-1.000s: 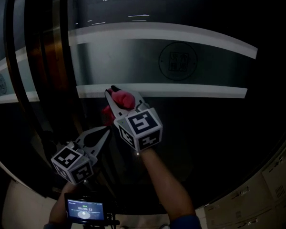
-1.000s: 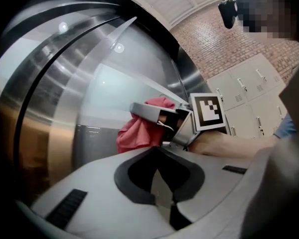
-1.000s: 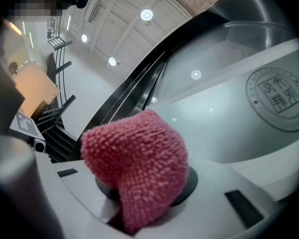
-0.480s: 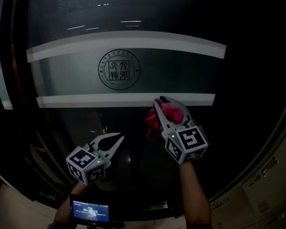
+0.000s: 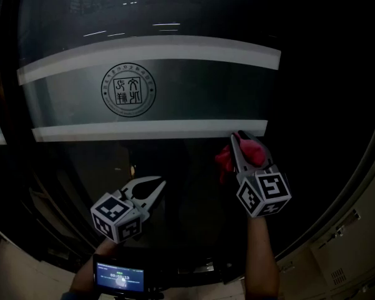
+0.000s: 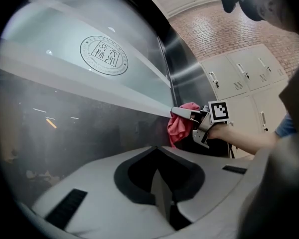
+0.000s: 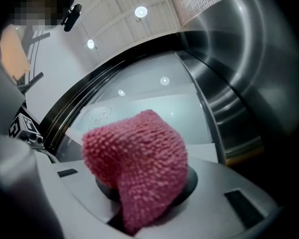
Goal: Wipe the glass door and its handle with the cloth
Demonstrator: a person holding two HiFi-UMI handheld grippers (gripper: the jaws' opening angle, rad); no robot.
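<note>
Low at my left, my left gripper [image 5: 156, 185] hangs before the dark glass, jaws together and empty. Further out, my right gripper [image 5: 239, 139] clamps the pink cloth [image 5: 252, 148], which hides its jaw tips, at the glass door [image 5: 194, 86], just under the lower frosted stripe [image 5: 144, 130]. It is further right than half a second ago.

Nubby cloth [image 7: 139, 158], glossy glass door [image 5: 175, 186]
Your pink cloth is rough, looped fabric; the glass shines dark and smooth, its frosted band [image 5: 175, 86] is matt, and the brushed metal frame [image 7: 239, 83] gleams at the cloth's two o'clock.
</note>
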